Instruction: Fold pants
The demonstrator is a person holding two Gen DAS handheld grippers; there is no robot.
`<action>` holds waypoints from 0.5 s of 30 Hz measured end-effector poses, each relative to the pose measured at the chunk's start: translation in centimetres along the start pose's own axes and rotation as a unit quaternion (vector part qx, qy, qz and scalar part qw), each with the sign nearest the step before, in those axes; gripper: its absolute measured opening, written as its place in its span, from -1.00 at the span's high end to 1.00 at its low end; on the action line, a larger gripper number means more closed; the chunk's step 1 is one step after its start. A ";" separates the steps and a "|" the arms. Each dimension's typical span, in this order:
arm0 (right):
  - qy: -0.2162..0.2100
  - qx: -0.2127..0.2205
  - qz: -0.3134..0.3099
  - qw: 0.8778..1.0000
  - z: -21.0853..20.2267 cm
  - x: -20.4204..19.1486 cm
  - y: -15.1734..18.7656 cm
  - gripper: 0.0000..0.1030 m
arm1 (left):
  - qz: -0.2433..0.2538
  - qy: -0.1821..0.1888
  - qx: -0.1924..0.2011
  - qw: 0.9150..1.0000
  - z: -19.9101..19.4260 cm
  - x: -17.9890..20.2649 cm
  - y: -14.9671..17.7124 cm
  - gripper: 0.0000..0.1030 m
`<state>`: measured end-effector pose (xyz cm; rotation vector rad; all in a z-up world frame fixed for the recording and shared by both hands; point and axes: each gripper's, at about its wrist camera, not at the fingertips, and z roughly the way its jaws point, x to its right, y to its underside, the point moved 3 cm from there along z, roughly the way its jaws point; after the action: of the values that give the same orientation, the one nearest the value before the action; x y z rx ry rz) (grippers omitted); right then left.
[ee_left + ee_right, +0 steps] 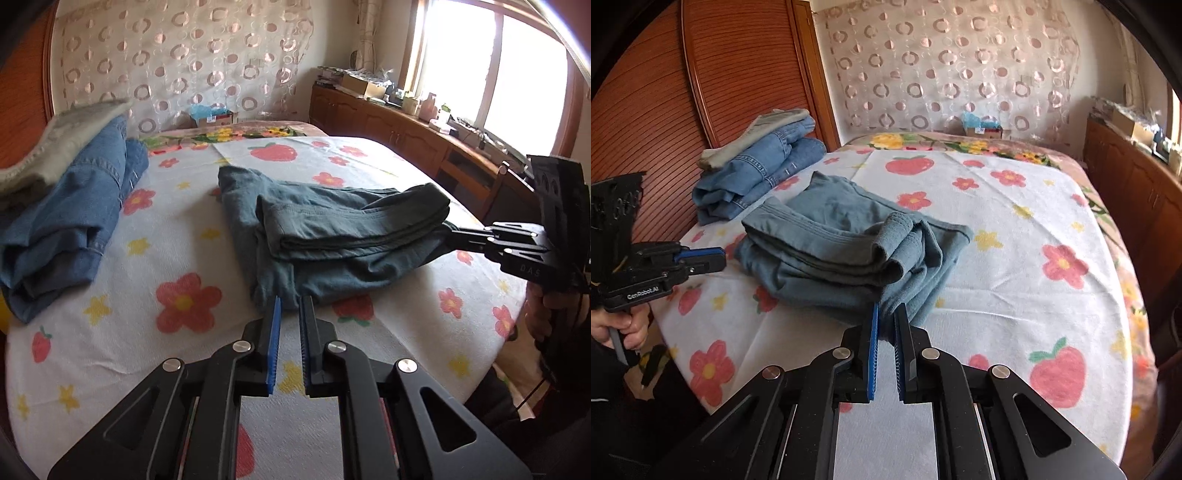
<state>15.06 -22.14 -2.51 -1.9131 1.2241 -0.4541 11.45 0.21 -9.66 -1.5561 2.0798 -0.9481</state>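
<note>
Grey-green pants (849,251), already doubled into a loose bundle, lie near the middle of the bed (1015,258) on its flower-and-strawberry sheet. We clamp the right gripper (886,325) on the bundle's near edge, its jaws drawn together on a pinch of cloth, so that end can be carried over. The left gripper (290,306) meets the near corner on its own side; its jaws stand close together with fabric at their tips, though from the opposite view they look shut just clear of the cloth, so we cannot confirm a hold. Folded jeans (74,221) stacked by the headboard (665,92) suggest, in our judgement, where finished pieces go.
</note>
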 end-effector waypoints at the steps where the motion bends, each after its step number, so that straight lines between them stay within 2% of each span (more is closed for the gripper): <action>1: 0.004 -0.003 -0.002 1.000 0.2 0.1 0.0 0.85 | 0.004 -0.003 -0.001 1.000 0.1 0.2 -0.1 0.77; 4: 0.009 -0.014 -0.009 1.000 0.7 -0.1 0.1 0.82 | 0.007 -0.008 -0.009 1.000 0.9 0.1 -0.8 0.72; 5: 0.013 -0.015 -0.012 1.000 0.8 -0.2 0.1 0.71 | 0.008 -0.011 -0.012 1.000 1.1 0.1 -1.0 0.67; 8: 0.014 -0.012 -0.020 1.000 0.9 -0.5 -0.2 0.52 | 0.024 -0.029 -0.026 0.999 2.4 0.0 -1.6 0.38; 9: 0.015 -0.012 -0.024 1.000 1.0 -0.6 -0.3 0.41 | 0.030 -0.036 -0.030 0.998 2.9 0.0 -1.8 0.18; 10: 0.018 -0.015 -0.030 0.999 1.2 -0.6 -0.4 0.37 | 0.037 -0.043 -0.035 0.998 3.4 -0.1 -1.9 0.11; 11: 0.021 -0.020 -0.034 0.999 1.4 -0.5 -0.5 0.31 | 0.042 -0.043 -0.039 0.997 3.7 -0.1 -2.0 0.11; 15: 0.032 -0.040 -0.057 0.997 2.7 -0.6 -1.1 0.29 | 0.043 -0.044 -0.054 0.997 5.0 -0.6 -2.4 0.10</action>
<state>17.24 -20.23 -3.24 -2.0583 1.1944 -0.5377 16.56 -1.04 -11.59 -1.5186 2.1481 -0.7336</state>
